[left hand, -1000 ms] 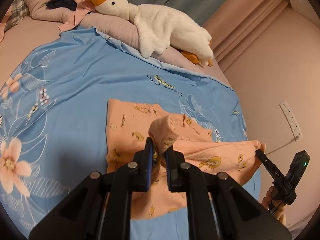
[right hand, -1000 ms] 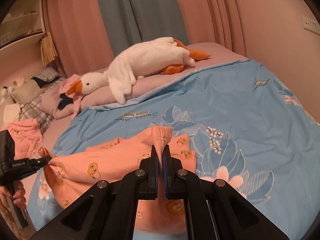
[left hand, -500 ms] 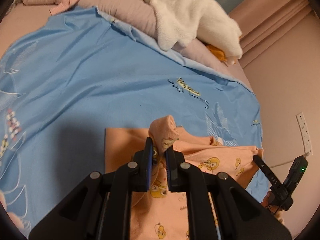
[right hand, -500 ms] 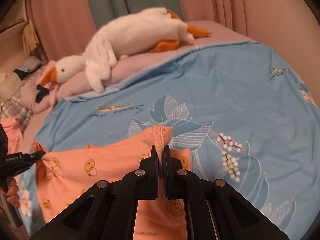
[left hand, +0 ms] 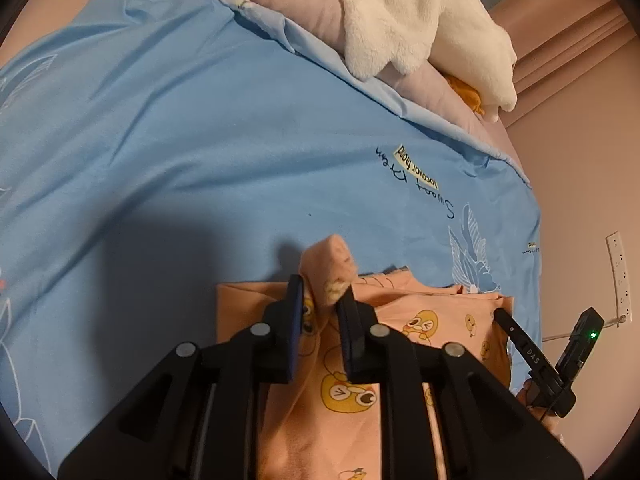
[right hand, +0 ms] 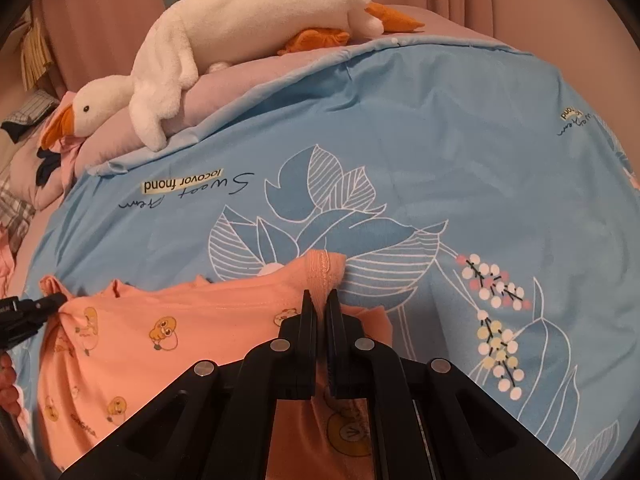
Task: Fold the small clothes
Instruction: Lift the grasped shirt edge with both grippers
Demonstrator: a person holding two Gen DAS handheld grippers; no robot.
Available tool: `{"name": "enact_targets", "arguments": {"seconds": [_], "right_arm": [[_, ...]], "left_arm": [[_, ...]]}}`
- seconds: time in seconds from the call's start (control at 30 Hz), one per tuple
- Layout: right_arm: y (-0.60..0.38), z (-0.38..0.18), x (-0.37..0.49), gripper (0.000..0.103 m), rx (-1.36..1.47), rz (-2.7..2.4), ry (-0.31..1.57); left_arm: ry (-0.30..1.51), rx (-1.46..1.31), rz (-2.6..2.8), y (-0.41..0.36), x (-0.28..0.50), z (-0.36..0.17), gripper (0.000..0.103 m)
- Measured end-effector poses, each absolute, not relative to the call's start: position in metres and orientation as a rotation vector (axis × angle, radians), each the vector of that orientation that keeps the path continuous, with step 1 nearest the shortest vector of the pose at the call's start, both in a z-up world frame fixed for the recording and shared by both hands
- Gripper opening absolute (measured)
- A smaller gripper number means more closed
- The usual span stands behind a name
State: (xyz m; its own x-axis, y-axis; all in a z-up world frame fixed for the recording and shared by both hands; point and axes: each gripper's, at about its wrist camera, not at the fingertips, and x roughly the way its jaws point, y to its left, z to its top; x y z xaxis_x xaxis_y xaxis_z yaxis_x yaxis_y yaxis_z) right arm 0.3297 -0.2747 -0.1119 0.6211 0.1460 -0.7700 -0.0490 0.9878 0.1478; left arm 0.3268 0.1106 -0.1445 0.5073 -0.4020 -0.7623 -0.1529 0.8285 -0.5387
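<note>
A peach garment with yellow duck prints (left hand: 420, 320) lies folded over on the blue duvet (left hand: 200, 140). My left gripper (left hand: 320, 292) has a bunched corner of it between its pads, and its jaws are opening; the fabric still fills the gap and stands up above the fingers. My right gripper (right hand: 319, 300) is shut on the ribbed hem of the same garment (right hand: 180, 320), low over the duvet (right hand: 440, 140). Each gripper shows in the other's view: the right gripper (left hand: 504, 316) at the cloth's right corner, the left gripper (right hand: 52, 302) at its left corner.
A white goose plush (right hand: 240, 12) lies across the pink pillow (right hand: 248, 76) at the far edge of the bed. More clothes are piled at the far left (right hand: 24, 160). A wall socket strip (left hand: 618, 272) hangs on the pink wall at right.
Both grippers moved forward and down, carrying the garment's edge farther up the duvet so it lies flatter. The gap between the left jaws has widened a little.
</note>
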Motion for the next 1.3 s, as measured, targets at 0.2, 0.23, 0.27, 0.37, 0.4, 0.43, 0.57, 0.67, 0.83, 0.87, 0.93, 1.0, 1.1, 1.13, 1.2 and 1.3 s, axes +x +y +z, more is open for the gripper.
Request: {"name": "enact_targets", "arguments": {"seconds": [0.2, 0.23, 0.27, 0.37, 0.4, 0.43, 0.57, 0.67, 0.83, 0.87, 0.93, 1.0, 1.1, 1.13, 1.2, 1.3], "right_arm": [[-0.274, -0.108, 0.332, 0.005, 0.121, 0.108, 0.879], [-0.273, -0.108, 0.332, 0.005, 0.113, 0.106, 0.879], [-0.272, -0.109, 0.333, 0.005, 0.108, 0.103, 0.880], [-0.269, -0.109, 0.335, 0.005, 0.101, 0.100, 0.881], [-0.269, -0.110, 0.336, 0.005, 0.099, 0.098, 0.882], [-0.268, -0.110, 0.336, 0.005, 0.098, 0.097, 0.884], [-0.268, -0.109, 0.336, 0.005, 0.101, 0.097, 0.885], [-0.268, -0.109, 0.336, 0.005, 0.101, 0.096, 0.888], [-0.269, -0.104, 0.334, 0.005, 0.107, 0.095, 0.872], [-0.270, -0.103, 0.333, 0.005, 0.110, 0.096, 0.867], [-0.269, -0.099, 0.336, 0.005, 0.104, 0.099, 0.859], [-0.266, -0.100, 0.341, 0.005, 0.078, 0.089, 0.860], [-0.269, -0.103, 0.348, 0.005, 0.115, 0.081, 0.868], [-0.270, -0.103, 0.349, 0.005, 0.131, 0.082, 0.869], [-0.270, -0.106, 0.350, 0.005, 0.137, 0.078, 0.872], [-0.274, -0.110, 0.347, 0.005, 0.155, 0.064, 0.878]], "left_arm": [[1.020, -0.522, -0.137, 0.118, 0.315, -0.128, 0.024], [1.007, -0.525, -0.142, 0.121, 0.312, -0.126, 0.030], [1.011, -0.526, -0.150, 0.122, 0.310, -0.125, 0.036], [1.037, -0.503, -0.161, 0.120, 0.310, -0.129, 0.036], [1.041, -0.495, -0.155, 0.118, 0.310, -0.131, 0.036], [1.044, -0.491, -0.151, 0.117, 0.311, -0.133, 0.036], [1.059, -0.514, -0.176, 0.109, 0.319, -0.142, 0.034], [1.053, -0.506, -0.184, 0.101, 0.323, -0.147, 0.011], [1.019, -0.476, -0.139, 0.102, 0.318, -0.144, 0.005], [1.000, -0.487, -0.127, 0.107, 0.316, -0.140, 0.005], [0.978, -0.518, -0.131, 0.115, 0.315, -0.133, 0.005], [0.963, -0.525, -0.128, 0.120, 0.316, -0.127, 0.005], [0.960, -0.534, -0.106, 0.125, 0.317, -0.128, 0.005], [0.967, -0.531, -0.108, 0.124, 0.318, -0.131, 0.005], [0.989, -0.513, -0.088, 0.122, 0.320, -0.140, 0.005], [1.008, -0.511, -0.080, 0.123, 0.317, -0.146, 0.005]]}}
